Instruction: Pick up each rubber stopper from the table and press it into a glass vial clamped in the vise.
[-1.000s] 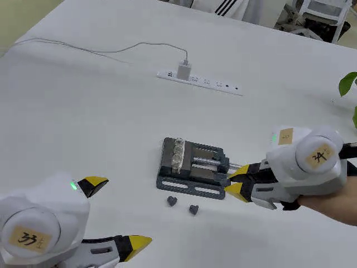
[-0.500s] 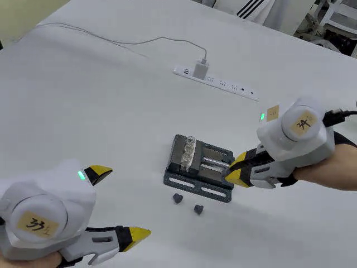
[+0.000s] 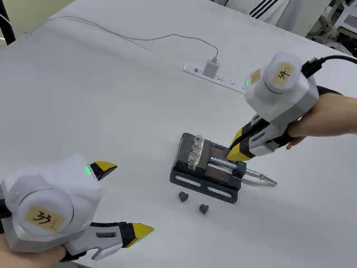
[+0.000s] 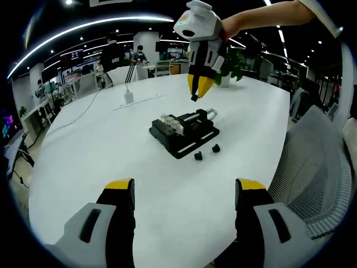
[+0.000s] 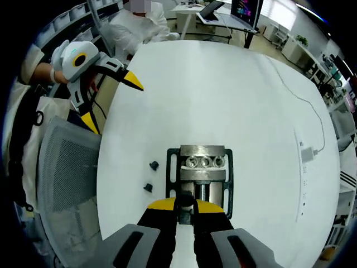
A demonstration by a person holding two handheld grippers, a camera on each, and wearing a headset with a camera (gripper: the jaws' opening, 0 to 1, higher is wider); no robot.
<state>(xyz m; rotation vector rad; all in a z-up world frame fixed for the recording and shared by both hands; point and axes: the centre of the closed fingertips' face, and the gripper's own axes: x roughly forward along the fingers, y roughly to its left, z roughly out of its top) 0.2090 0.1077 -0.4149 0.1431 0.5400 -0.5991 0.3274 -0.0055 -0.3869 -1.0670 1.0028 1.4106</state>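
You hold two grippers. In the head view your left gripper (image 3: 133, 196) sits at 8 o'clock from the one vise (image 3: 215, 177), its jaws spread wide. Two rubber stoppers lie on the table at 6 o'clock from the vise, the left stopper (image 3: 183, 196) and the right stopper (image 3: 203, 208), near each other but apart. Three vials (image 5: 205, 162) stand clamped in the vise. Your right gripper (image 3: 235, 154) hangs at 2 o'clock, above the vise's screw end. Its jaws are drawn narrow, with only a slit between the tips.

The table (image 3: 100, 89) is plain white. At 12 o'clock from the vise lies one power strip (image 3: 228, 80) with one white charger (image 3: 211, 67) plugged in, and its cable (image 3: 139, 40) trails off toward 10 o'clock. The left gripper view takes in an office with ceiling light strips, desks and a grey mesh chair (image 4: 318, 167).

The stoppers are small and dark grey. The vials are clear glass, upright, side by side in a row between the vise's jaws.
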